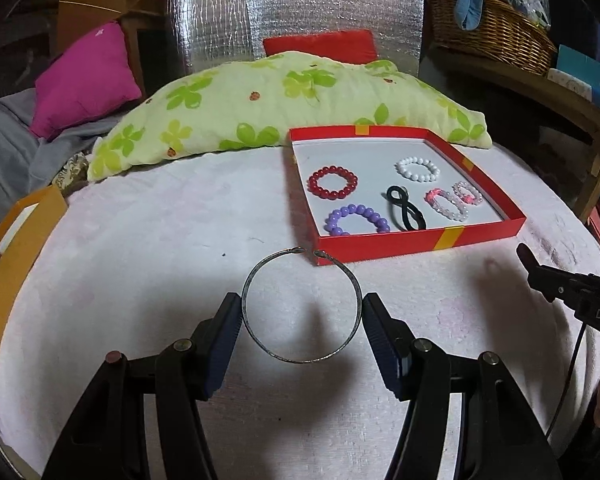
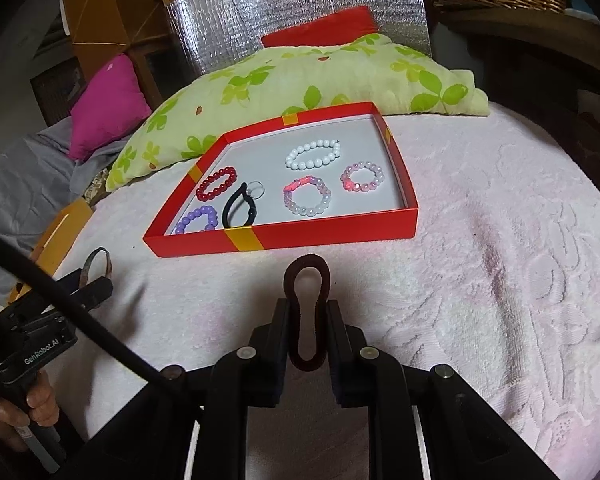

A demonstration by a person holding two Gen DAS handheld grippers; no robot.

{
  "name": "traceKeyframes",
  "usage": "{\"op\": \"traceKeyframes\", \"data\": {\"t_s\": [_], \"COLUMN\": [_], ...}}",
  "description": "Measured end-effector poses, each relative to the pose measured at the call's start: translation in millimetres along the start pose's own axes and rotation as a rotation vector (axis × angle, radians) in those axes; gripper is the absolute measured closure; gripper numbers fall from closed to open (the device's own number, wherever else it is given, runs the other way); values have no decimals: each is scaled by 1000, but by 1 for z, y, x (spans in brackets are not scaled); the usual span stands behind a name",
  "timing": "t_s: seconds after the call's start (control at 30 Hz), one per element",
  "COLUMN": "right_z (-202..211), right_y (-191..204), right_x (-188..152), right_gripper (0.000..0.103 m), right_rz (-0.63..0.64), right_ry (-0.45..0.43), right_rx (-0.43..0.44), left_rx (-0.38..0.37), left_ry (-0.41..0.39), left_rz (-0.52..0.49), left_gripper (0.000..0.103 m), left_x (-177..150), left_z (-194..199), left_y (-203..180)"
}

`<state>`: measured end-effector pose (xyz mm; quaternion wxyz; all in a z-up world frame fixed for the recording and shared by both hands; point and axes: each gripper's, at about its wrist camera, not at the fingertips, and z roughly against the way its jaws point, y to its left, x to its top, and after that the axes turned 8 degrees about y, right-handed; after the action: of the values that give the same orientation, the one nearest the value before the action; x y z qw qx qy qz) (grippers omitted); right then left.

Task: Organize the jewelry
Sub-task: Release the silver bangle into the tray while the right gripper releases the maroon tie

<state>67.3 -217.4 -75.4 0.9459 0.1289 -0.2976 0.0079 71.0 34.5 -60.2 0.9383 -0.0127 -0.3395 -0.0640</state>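
Observation:
My left gripper point(image 1: 302, 312) is shut on a thin open metal bangle point(image 1: 260, 272), its pads pressing the two sides, and holds it above the pink towel just in front of the red box point(image 1: 380, 246). My right gripper point(image 2: 307, 308) is shut on a dark maroon hair tie point(image 2: 308, 258), squeezed into a long loop, in front of the same red box point(image 2: 300, 236). Inside the box lie a red bead bracelet point(image 1: 333, 182), a white one point(image 1: 417, 168), a purple one point(image 1: 356, 220), a black hair tie point(image 1: 406, 208), two pink-white bracelets point(image 2: 308, 198) and a small ring point(image 2: 256, 189).
A green floral pillow point(image 1: 260, 96) lies right behind the box, with a magenta cushion point(image 1: 84, 76) to its left. An orange box point(image 1: 16, 264) sits at the towel's left edge. A wicker basket point(image 1: 496, 32) stands on a shelf at the back right. A hand point(image 2: 20, 412) grips the left tool.

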Motion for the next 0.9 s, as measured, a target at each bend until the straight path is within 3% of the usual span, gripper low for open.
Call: {"op": "traceKeyframes", "data": {"t_s": [0.5, 0.8, 0.9], "right_z": [-5, -33, -45], "right_y": [16, -6, -12], "right_x": [55, 107, 126], "right_gripper": [84, 84, 84], "right_rz": [58, 36, 20], "right_ry": [-36, -33, -27], "right_rx": [76, 88, 96], "left_rx": [21, -68, -133], "left_ry": [8, -52, -47], "left_rz": [-12, 19, 15], "left_gripper": [40, 40, 40], "left_x": [7, 68, 94], "left_z": [-8, -10, -26], "left_y": [-2, -7, -17]}}
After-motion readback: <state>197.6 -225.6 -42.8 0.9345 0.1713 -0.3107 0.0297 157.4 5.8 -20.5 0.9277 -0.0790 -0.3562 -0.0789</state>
